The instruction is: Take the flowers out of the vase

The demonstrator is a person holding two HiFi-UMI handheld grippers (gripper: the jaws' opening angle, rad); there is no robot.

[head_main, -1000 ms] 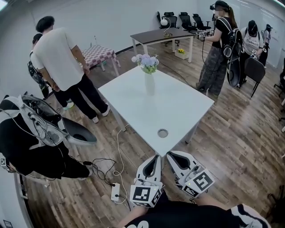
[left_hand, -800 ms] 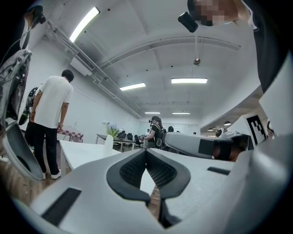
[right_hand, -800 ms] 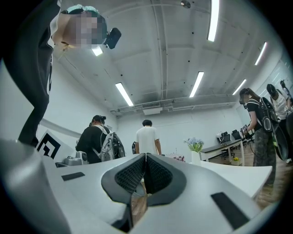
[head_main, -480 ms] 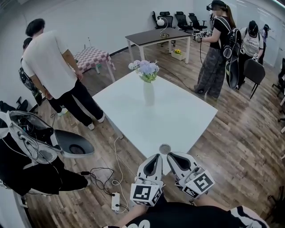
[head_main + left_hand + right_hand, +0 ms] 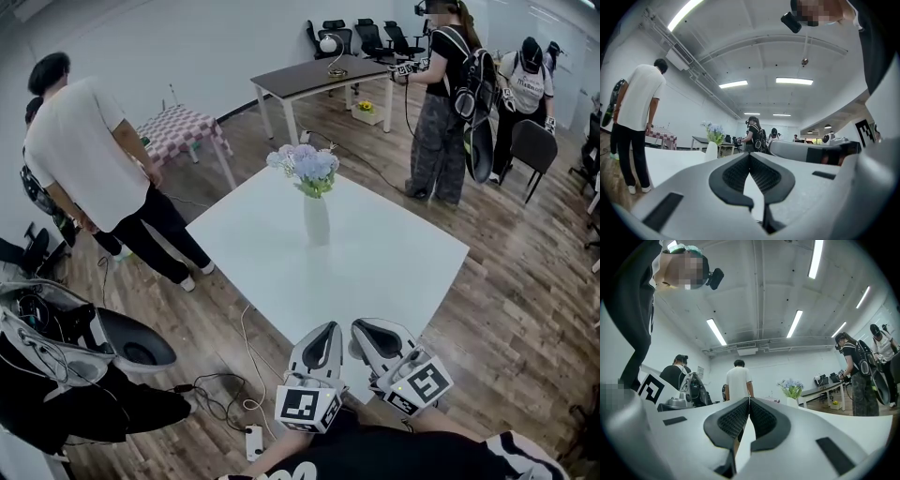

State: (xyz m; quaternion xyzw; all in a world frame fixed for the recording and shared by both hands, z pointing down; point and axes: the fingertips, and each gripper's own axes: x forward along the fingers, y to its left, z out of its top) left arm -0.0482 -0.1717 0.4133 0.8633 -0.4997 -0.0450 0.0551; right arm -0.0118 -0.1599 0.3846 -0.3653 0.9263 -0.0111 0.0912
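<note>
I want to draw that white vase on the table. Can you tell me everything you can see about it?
The vase is plain white, tall and slim, with a smooth look like ceramic. It stands upright on the white table, on the half farther from the person wearing the camera. A bunch of pale blue and purple flowers with green leaves sticks out of its top. Nothing else touches it.

Head view: from your head, steeply down onto the white counter (image 5: 394,253), standing off its near corner.
Left gripper view, right gripper view: low beside that corner, near level along your jaws, facing across the counter.
Shared by all three: vase (image 5: 317,217), flowers (image 5: 305,167).
</note>
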